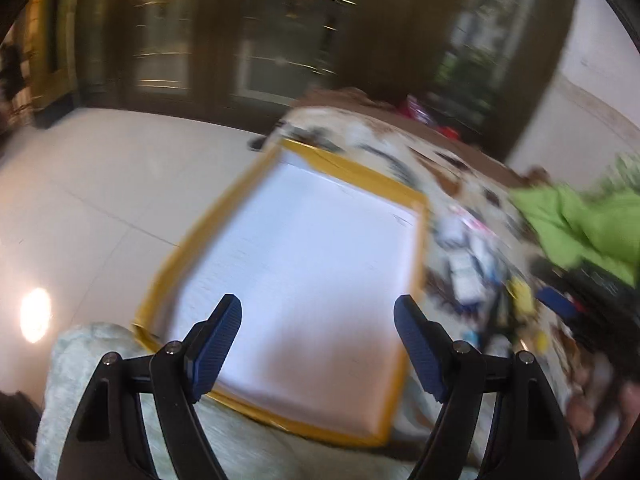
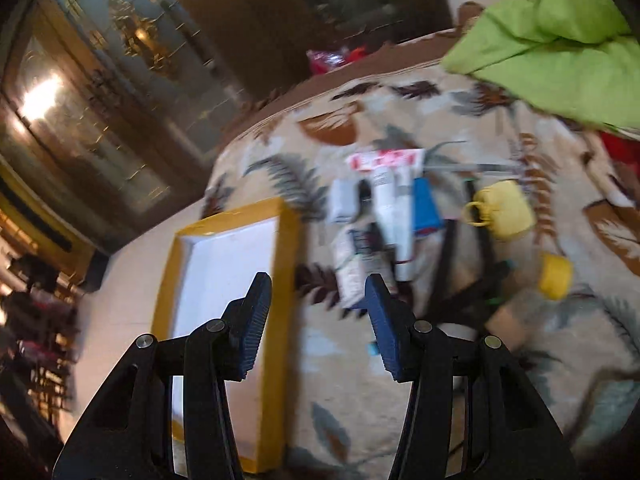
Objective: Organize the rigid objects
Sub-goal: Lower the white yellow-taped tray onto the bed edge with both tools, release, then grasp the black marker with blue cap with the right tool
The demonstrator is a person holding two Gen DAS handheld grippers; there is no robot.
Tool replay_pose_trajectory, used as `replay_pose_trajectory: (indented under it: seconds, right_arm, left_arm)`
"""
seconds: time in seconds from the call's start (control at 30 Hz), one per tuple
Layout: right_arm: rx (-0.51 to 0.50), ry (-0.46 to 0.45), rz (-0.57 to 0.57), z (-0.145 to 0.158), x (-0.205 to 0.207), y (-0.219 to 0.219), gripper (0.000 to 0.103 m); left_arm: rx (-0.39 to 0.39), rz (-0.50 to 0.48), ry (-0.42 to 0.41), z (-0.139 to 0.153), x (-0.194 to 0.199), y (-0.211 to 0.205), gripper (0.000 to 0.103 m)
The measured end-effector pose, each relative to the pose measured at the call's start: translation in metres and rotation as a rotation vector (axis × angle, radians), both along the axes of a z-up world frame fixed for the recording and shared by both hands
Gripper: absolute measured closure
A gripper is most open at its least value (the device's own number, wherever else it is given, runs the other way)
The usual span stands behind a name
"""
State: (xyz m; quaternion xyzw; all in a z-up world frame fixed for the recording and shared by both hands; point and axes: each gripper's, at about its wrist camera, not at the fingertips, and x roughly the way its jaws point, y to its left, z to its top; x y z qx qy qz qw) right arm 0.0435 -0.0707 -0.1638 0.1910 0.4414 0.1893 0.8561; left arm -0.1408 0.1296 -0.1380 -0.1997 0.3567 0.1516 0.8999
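Note:
A shallow yellow-rimmed box (image 1: 344, 164) with a white floor lies empty on a leaf-patterned bedspread (image 2: 352, 380). In the left wrist view my left gripper (image 1: 318, 350) hovers open over the near part of the box. To the right of the box (image 2: 286, 280) lies a blurred heap of small objects: white tubes (image 2: 390, 208), a blue packet (image 2: 426, 204), a yellow mug (image 2: 508, 208), a yellow cap (image 2: 556, 276) and black straps (image 2: 482, 248). My right gripper (image 2: 316, 322) is open, above the bedspread between the box and the heap. Nothing is between either pair of fingers.
A green cloth (image 2: 552, 40) is bunched at the far right of the bed. Pale tiled floor (image 1: 100, 200) lies left of the bed edge, and dark glass-fronted doors (image 2: 120, 80) stand behind. A red packet (image 2: 332, 58) rests at the bed's far end.

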Motion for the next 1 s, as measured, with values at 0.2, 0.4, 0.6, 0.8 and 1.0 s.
replay_pose_trajectory:
  seconds: [0.2, 0.4, 0.6, 0.8, 1.0]
  right_arm:
    - [0.040, 0.107, -0.013, -0.021, 0.015, -0.006, 0.054]
    - [0.081, 0.163, -0.025, -0.030, 0.017, -0.015, 0.054]
    - [0.133, 0.183, -0.128, -0.034, 0.023, -0.050, 0.054]
    - [0.183, 0.255, -0.180, -0.050, 0.036, -0.071, 0.054]
    - [0.223, 0.381, -0.333, -0.077, 0.028, -0.104, 0.054]
  left_arm:
    - [0.048, -0.069, 0.046, 0.013, -0.003, -0.017, 0.024]
    - [-0.011, -0.096, 0.082, 0.007, 0.006, -0.024, 0.024]
    - [-0.068, -0.151, 0.115, -0.006, 0.016, -0.031, 0.024]
    - [-0.136, -0.189, 0.148, -0.008, 0.029, -0.035, 0.024]
    - [-0.158, -0.204, 0.144, -0.007, 0.029, -0.035, 0.024]
